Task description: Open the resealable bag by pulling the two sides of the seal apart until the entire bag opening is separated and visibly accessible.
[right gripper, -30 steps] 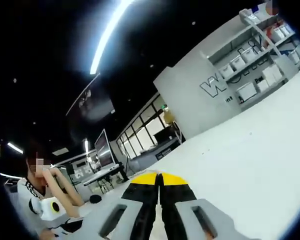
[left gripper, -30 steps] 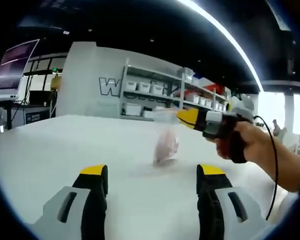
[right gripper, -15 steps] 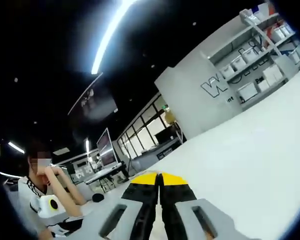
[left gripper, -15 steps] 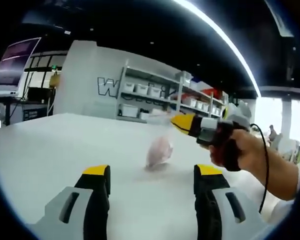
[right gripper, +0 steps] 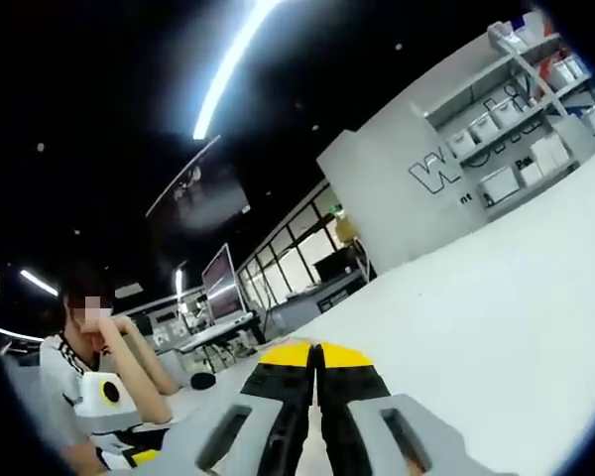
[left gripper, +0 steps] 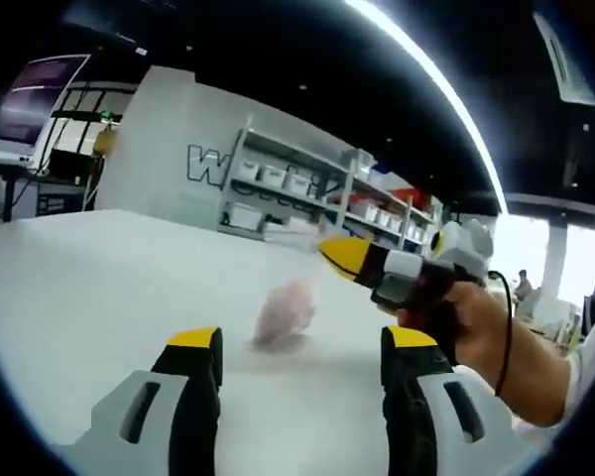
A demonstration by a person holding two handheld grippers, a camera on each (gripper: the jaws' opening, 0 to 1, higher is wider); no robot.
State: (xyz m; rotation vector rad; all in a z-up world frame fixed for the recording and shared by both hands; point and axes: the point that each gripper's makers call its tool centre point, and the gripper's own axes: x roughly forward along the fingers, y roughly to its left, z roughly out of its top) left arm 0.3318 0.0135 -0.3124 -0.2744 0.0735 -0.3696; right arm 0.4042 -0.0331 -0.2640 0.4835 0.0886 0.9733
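The left gripper (left gripper: 295,352), jaws set wide apart and empty, is directed at the resealable bag (left gripper: 286,312), which hangs ahead of and between them above the white table (left gripper: 99,268). The bag is suspended by its top edge from the right gripper (left gripper: 339,256), whose jaws appear pressed together on the clear seal strip. The bag's long axis is judged vertical; the free side of the seal lies nearest the left gripper. Seal line and pinkish contents are blurred.

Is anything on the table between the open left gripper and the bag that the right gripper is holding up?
Nothing visible. Bare white table lies between the left gripper and the bag, which hangs from the right gripper.
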